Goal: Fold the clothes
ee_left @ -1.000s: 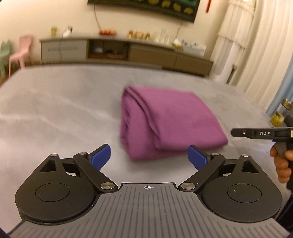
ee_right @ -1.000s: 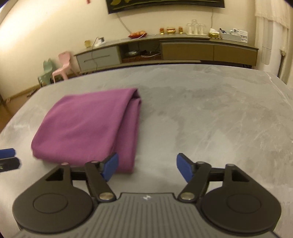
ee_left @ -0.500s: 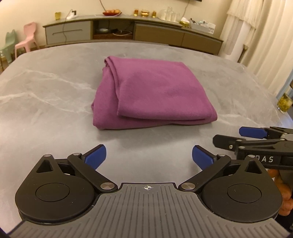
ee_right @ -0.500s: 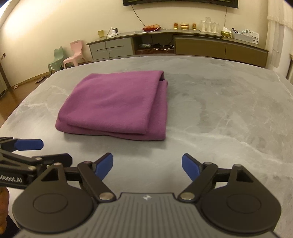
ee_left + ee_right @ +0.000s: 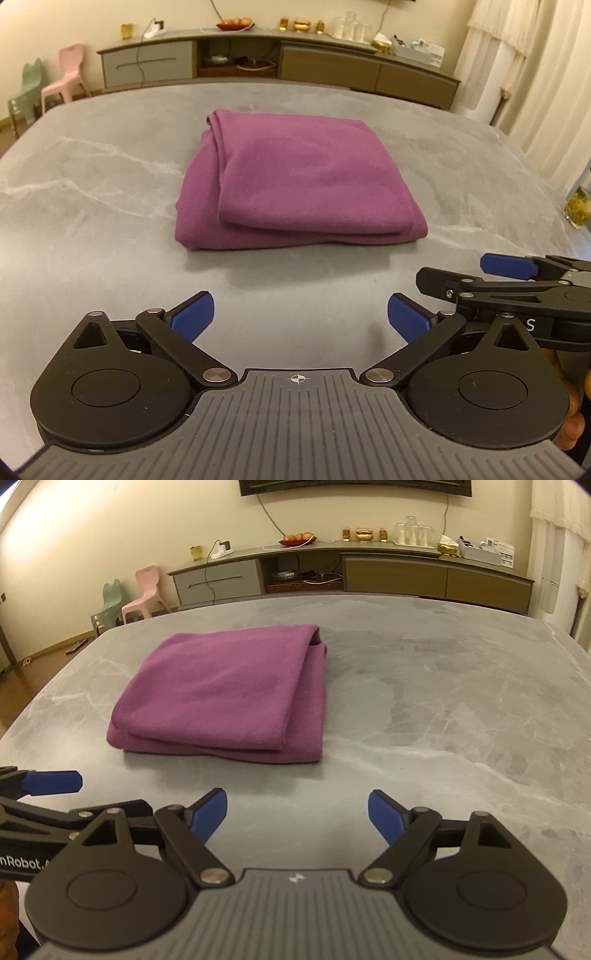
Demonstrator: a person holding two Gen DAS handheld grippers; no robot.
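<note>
A purple cloth [image 5: 295,181] lies folded into a thick rectangle on the grey marble table [image 5: 92,206]; the right wrist view shows the same purple cloth [image 5: 225,690] left of centre. My left gripper [image 5: 300,319] hovers open over bare table, a short way in front of the cloth, nothing between its blue pads. My right gripper [image 5: 297,814] is open too, also short of the cloth. In the left wrist view the right gripper [image 5: 491,273] juts in from the right edge. The left gripper's blue fingertip [image 5: 51,782] shows at the left of the right wrist view.
A low sideboard [image 5: 351,572] with glasses and ornaments runs along the far wall. A pink chair [image 5: 144,590] and a green chair [image 5: 107,605] stand at the far left. A jar [image 5: 578,210] sits near the table's right edge, by curtains [image 5: 535,74].
Both grippers have pulled back from the cloth toward the near side of the table and drawn side by side. The cloth lies still, folded. Both stay open.
</note>
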